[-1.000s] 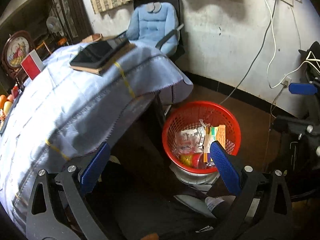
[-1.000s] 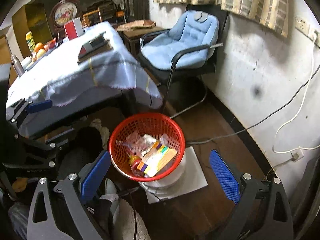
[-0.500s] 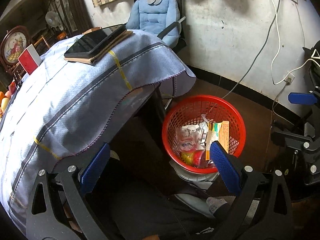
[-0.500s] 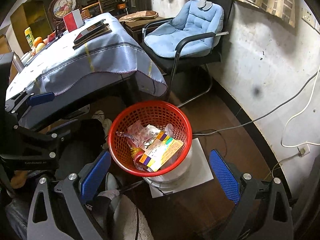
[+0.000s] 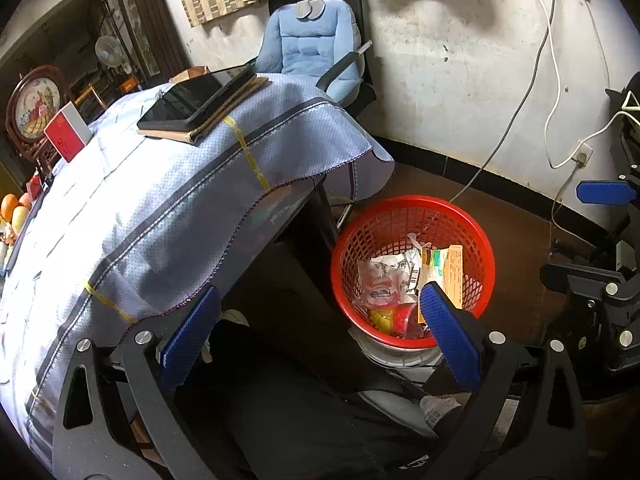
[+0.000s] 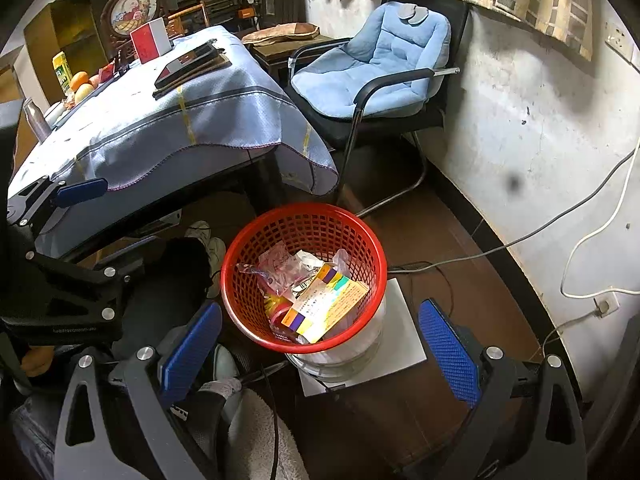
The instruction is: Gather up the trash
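Left gripper (image 5: 316, 320): jaws wide apart, empty, raised beside the table edge.
Right gripper (image 6: 320, 338): jaws wide apart, empty.
Trash: wrappers and a flat carton (image 6: 326, 308) lie inside the red basket (image 6: 244, 256) on the floor.
Relation: basket sits directly below and ahead of the right gripper, off to the left gripper's right.
Nearer: right, I judge.

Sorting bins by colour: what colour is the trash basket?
Red mesh basket, clearest in the right wrist view.

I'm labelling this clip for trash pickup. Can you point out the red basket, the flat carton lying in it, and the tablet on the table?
red basket (image 6: 244, 312): right wrist view, front rim.
flat carton (image 6: 332, 306): right wrist view, printed top face.
tablet (image 5: 192, 100): left wrist view, dark screen.
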The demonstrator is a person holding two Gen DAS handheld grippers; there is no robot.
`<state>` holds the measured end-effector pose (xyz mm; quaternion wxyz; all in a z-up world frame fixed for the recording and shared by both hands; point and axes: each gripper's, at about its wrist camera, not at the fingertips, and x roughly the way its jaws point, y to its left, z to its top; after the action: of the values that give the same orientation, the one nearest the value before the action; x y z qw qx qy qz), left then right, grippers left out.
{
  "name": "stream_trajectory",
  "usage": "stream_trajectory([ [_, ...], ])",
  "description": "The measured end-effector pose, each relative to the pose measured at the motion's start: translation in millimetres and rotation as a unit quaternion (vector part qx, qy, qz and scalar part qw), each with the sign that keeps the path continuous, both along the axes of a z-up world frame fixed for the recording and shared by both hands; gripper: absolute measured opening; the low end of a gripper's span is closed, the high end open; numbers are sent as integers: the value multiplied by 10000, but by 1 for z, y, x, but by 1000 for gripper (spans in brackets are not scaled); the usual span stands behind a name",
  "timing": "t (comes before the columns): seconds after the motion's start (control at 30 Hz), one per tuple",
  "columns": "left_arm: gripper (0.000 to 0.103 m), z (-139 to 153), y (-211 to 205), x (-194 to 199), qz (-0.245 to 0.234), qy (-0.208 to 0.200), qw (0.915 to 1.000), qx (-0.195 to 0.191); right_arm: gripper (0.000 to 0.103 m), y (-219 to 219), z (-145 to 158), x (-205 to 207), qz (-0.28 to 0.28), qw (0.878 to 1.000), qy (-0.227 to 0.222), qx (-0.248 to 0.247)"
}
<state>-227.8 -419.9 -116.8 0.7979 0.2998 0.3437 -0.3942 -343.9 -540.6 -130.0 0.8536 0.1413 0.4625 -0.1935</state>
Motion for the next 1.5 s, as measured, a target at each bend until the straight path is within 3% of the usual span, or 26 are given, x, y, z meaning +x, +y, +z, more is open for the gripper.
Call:
stream_trajectory([
  [1.5,96,-3,3,-2,-34,-31,10000,28,97,1,0,0,6,10000,-16,22],
])
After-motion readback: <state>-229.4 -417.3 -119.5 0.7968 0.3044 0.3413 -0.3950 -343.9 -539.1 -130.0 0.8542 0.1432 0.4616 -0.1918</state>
